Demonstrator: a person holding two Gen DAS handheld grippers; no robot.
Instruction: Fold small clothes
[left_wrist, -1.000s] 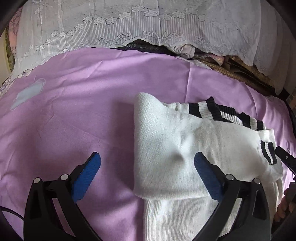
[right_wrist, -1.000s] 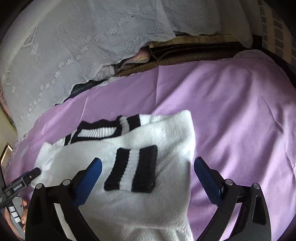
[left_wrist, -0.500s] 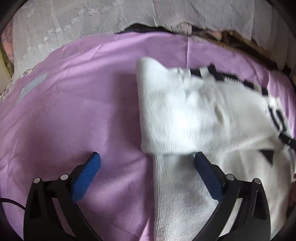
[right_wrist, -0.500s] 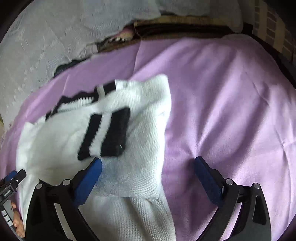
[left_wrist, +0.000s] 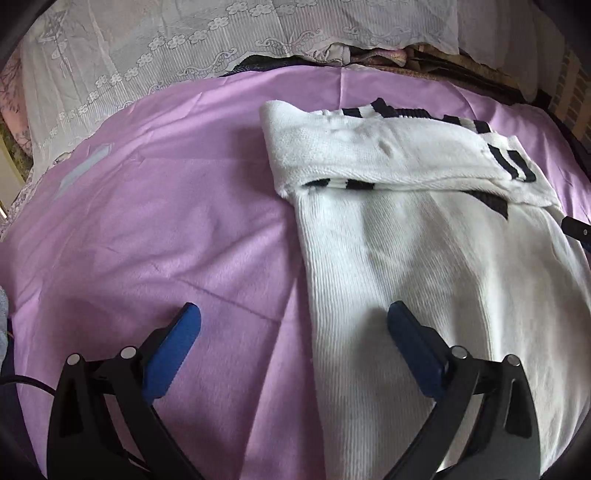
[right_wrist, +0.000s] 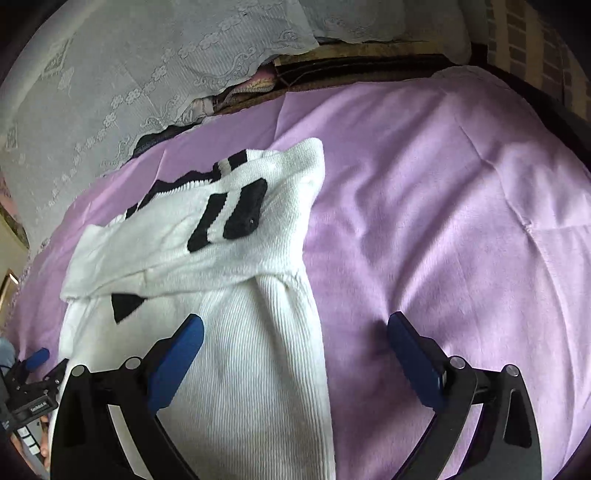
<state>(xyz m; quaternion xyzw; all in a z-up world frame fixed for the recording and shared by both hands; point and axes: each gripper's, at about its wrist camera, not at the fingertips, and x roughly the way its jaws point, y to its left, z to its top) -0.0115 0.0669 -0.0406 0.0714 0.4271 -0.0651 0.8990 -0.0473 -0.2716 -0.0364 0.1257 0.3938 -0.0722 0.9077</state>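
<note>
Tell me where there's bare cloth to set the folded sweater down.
Bare purple cloth lies left of the white sweater, out to the lace cover. More lies right of the sweater, ahead of the right claw. The middle is taken by the sweater; the left claw straddles its left edge.

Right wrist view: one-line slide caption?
Open right gripper above a white sweater with sleeves folded across, on a purple blanket.

A white ribbed sweater (left_wrist: 424, 258) with black stripes lies on purple cloth (left_wrist: 166, 221), beyond it seemingly floral white lace (left_wrist: 184, 48).
</note>
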